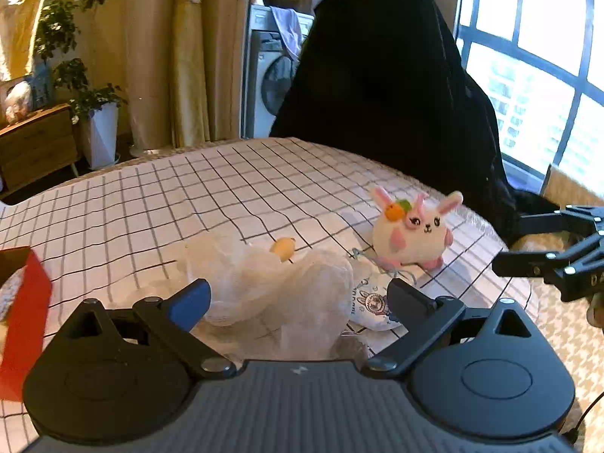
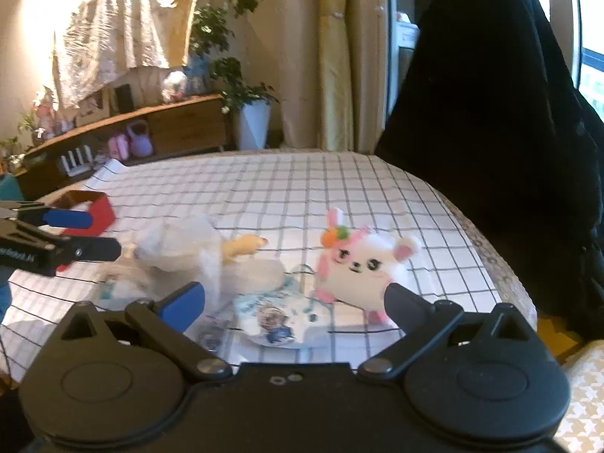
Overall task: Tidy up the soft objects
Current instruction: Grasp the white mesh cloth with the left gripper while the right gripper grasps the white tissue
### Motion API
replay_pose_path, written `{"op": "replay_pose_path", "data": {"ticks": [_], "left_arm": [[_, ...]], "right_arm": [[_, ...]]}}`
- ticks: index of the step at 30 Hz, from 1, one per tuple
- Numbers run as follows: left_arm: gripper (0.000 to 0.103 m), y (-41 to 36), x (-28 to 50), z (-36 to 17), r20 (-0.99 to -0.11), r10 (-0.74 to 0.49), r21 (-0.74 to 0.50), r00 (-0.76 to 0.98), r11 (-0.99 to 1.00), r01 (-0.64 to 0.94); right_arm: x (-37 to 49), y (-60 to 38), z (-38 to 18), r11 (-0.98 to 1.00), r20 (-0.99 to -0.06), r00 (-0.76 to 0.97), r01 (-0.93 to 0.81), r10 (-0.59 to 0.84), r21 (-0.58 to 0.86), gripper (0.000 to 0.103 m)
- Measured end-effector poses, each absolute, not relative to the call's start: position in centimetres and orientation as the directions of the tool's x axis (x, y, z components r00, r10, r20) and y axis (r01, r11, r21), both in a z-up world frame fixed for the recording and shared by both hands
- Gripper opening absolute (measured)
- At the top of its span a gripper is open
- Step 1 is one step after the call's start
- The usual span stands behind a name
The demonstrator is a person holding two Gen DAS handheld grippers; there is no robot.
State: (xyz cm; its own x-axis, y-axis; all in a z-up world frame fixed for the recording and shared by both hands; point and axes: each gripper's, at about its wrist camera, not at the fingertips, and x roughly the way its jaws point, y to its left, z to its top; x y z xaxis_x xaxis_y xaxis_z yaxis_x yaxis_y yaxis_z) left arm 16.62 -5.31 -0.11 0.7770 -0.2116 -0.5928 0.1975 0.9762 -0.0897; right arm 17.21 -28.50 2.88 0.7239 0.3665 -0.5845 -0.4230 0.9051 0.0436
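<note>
plush rabbit [image 1: 413,232]: 1 | white plush goose [image 1: 271,283]: 1 | printed pouch [image 1: 372,302]: 1 | red box [image 1: 22,321]: 1

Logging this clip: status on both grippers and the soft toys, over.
Left gripper open over white plush. Right gripper open, empty, near bunny plush. Printed pouch lies between. Nothing blocking.

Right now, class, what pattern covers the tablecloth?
White tablecloth with a dark grid; clearest from the left wrist.

cloth [image 1: 241,188]: white, black grid
bunny [image 1: 413,232]: white, pink ears and feet, orange-and-green tuft
box [image 1: 26,302]: red
pouch [image 2: 275,317]: white, blue print
duck [image 2: 211,260]: white, yellow beak
</note>
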Motion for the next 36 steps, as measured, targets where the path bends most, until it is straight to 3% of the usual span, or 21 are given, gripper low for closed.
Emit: {"op": "replay_pose_path", "data": {"ticks": [13, 24, 31, 36], "left_arm": [[0.101, -8.2, 21.0, -3.9, -0.651, -0.234, -0.063, 0.722, 0.965, 0.256], [0.1, -8.3, 24.0, -5.9, -0.633, -0.017, 0.174, 0.774, 0.971, 0.164], [0.1, -3.8, 26.5, -6.6, -0.683, 0.01, 0.11, 0.731, 0.99, 0.089], [0.1, -1.7, 28.0, -7.4, -0.737, -0.059, -0.003, 0.673, 0.996, 0.084]], "right_arm": [[20.1, -27.0, -2.0, 0.867, -0.673, 0.629, -0.497, 0.388, 0.036, 0.096], [21.0, -24.8, -2.7, 0.819, -0.703, 0.583, -0.573, 0.407, -0.001, 0.094], [22.7, -23.0, -2.9, 0.8, -0.707, 0.557, -0.599, 0.435, 0.02, 0.093], [24.5, -21.6, -3.4, 0.82, -0.72, 0.542, -0.569, 0.434, 0.065, 0.083]]}}
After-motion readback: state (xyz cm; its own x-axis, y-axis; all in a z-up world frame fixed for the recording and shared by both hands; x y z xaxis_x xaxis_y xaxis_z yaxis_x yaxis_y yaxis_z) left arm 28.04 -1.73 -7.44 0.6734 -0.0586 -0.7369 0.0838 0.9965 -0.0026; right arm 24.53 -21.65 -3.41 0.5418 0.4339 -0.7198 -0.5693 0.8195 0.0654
